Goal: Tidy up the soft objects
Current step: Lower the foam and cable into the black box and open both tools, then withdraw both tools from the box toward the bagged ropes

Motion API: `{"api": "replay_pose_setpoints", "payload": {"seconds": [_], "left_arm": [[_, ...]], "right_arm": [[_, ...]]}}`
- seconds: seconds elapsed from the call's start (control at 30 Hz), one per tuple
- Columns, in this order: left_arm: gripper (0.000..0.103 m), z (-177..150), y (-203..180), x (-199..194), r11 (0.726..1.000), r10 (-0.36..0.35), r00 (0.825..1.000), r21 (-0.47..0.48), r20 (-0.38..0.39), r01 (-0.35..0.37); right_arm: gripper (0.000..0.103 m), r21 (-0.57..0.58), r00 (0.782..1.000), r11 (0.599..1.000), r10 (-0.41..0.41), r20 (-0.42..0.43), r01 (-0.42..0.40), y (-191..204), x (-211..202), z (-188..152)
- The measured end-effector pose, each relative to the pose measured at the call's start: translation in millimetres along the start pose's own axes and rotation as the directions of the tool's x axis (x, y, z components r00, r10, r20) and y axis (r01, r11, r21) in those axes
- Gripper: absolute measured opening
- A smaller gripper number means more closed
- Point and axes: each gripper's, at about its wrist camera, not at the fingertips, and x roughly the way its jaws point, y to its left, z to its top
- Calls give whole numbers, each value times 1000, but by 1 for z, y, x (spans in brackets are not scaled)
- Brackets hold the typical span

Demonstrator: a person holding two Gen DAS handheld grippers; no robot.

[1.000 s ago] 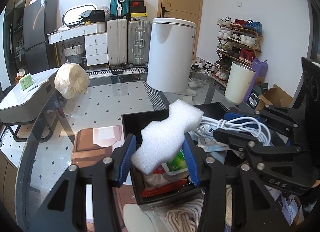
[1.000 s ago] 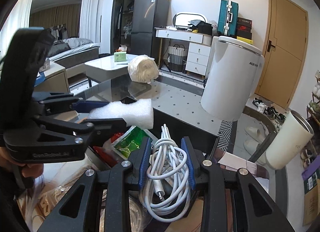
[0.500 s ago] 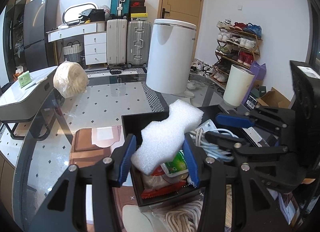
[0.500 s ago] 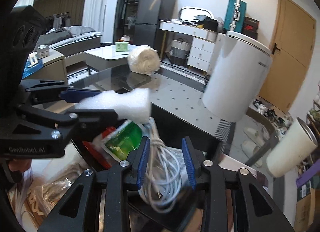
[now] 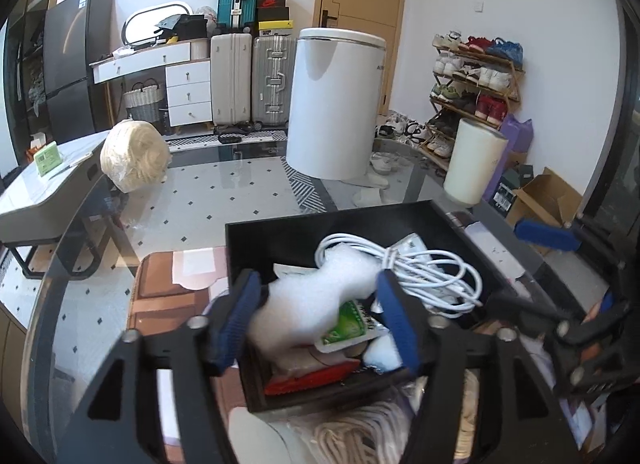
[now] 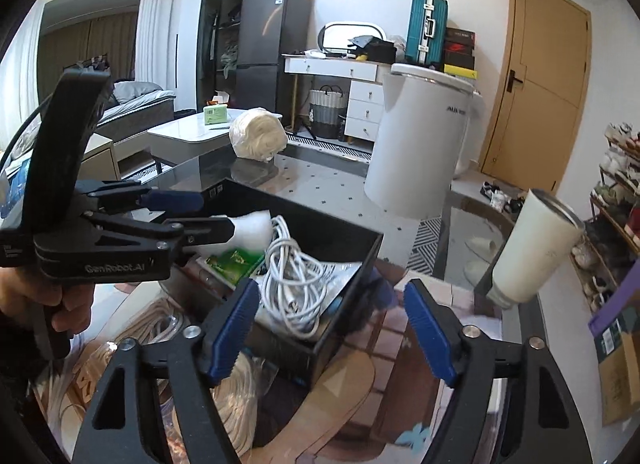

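Observation:
A black box (image 5: 320, 224) on the glass table holds a green packet (image 5: 348, 324), a red packet (image 5: 312, 380) and other small items. A white foam piece (image 5: 304, 304) lies on that pile, between the fingers of my left gripper (image 5: 318, 318). Its jaws are opening and the pads stand clear of the foam. A coiled white cable (image 6: 292, 276) rests in the box (image 6: 328, 232). My right gripper (image 6: 332, 330) hovers over the box's near corner, jaws opening, with nothing held between them. Each gripper appears in the other's view: right gripper (image 5: 560, 276), left gripper (image 6: 204, 216) beside the foam (image 6: 256, 224).
A coil of cream rope (image 5: 360, 432) lies in front of the box. On the table beyond stand a large white bin (image 5: 332, 104), a cream tumbler (image 5: 474, 160) and a pale yarn ball (image 5: 132, 156). A hand (image 6: 60, 304) holds the left gripper's handle.
Both grippers have gone from shut to open. The foam has dropped from the left jaws onto the box's contents. The cable has left the right jaws and lies in the box; the right gripper has drawn back.

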Motion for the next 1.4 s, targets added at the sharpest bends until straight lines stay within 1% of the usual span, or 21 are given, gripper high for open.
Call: {"api": "replay_pose_setpoints", "payload": {"seconds": [0.07,0.1,0.13,0.17,0.23,0.33,0.4,0.43,0.5,0.63,0.77,0.93,0.97,1.1,1.3,1.4], "left_arm": [[77,0,0,-4,1000,-16,1000,-11,7,16],[84,-1,-1,-7,1000,-17,1000,-13,11,17],[88,-1,-2,-11,1000,-15,1000,-12,16,15],[89,-3,-3,-16,1000,-16,999,-11,29,17],[96,-6,-5,-27,1000,-9,998,-11,56,9],[103,-12,-6,-38,1000,3,997,-13,71,-2],[103,-20,-6,-47,1000,10,997,-16,80,-9],[103,-23,-7,-50,1000,13,997,-17,82,-11],[103,-31,-8,-56,1000,18,997,-16,77,-17],[103,-47,-8,-62,998,56,997,-20,59,-54],[103,-60,-3,-65,997,49,998,-63,35,-46],[103,-72,1,-64,994,69,997,-92,21,-67],[103,-73,3,-63,993,64,998,-102,12,-62],[103,-75,7,-65,991,45,999,-123,18,-43],[103,-76,4,-66,994,33,999,-104,12,-31],[103,-80,-3,-67,996,67,998,-55,-16,-68]], "right_arm": [[82,17,1000,1000,13,-2,-13,1,-2,-4],[82,27,1000,999,17,-2,-17,2,-2,-5],[85,41,1000,999,21,-4,-20,2,-4,-7],[87,52,1000,998,24,-7,-24,2,-4,-9],[89,82,999,996,31,-14,-30,2,-8,-13],[97,120,999,992,41,-33,-36,3,-13,-21],[99,142,998,989,47,-48,-40,5,-17,-28],[102,146,997,988,53,-57,-44,6,-19,-32],[102,153,996,987,52,-70,-41,9,-22,-37],[102,178,995,983,54,-80,-39,14,-25,-48],[102,188,993,982,48,-105,-28,16,-24,-54],[102,190,993,982,42,-111,-21,21,-26,-58],[102,187,993,982,38,-114,-16,23,-26,-58],[102,186,991,982,40,-126,-16,27,-23,-61],[102,180,988,983,48,-148,-20,30,-19,-62],[102,183,986,983,52,-158,-22,28,-16,-63]]}}
